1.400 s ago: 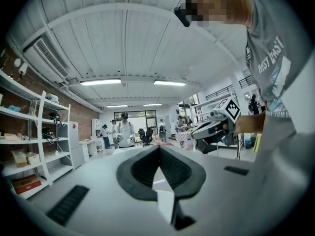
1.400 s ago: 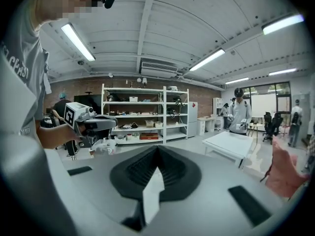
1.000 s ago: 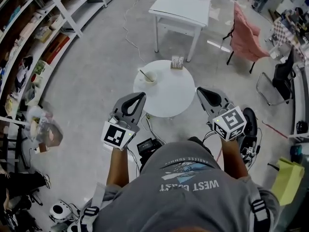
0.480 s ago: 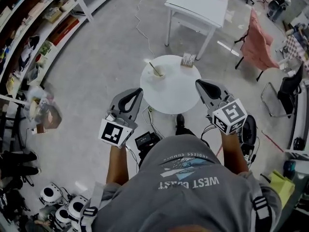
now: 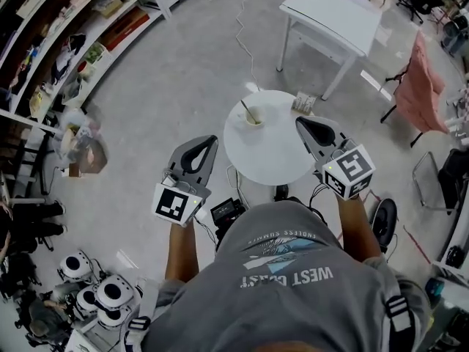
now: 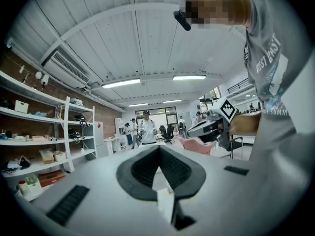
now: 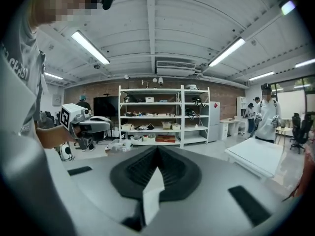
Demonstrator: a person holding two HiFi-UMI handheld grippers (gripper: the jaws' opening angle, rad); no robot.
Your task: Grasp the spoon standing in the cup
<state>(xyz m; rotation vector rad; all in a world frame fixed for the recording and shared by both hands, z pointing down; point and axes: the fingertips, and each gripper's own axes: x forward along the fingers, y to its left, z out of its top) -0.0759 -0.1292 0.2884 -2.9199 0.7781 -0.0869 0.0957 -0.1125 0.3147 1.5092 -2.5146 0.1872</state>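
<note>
White table (image 5: 275, 160) sits closer between my grippers than before; the spoon (image 5: 249, 111) stands in the cup (image 5: 254, 119) at its far edge. Left gripper (image 5: 208, 140) and right gripper (image 5: 301, 122) are both closed, empty.

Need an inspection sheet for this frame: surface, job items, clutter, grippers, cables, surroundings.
Surface: round white table, mostly bare.
Job's things: cup near the table's far left edge; spoon leaning in it, untouched.
Clutter: one small box at the far edge, apart from the cup.
Grippers: left gripper has its jaws together and empty, and is short of the table; right gripper has its jaws together and empty, over the table's right edge in the head view.
Cables: white cable across the floor beyond the table; dark leads by its near edge.
Surroundings: shelves, white square table, pink chair.
</note>
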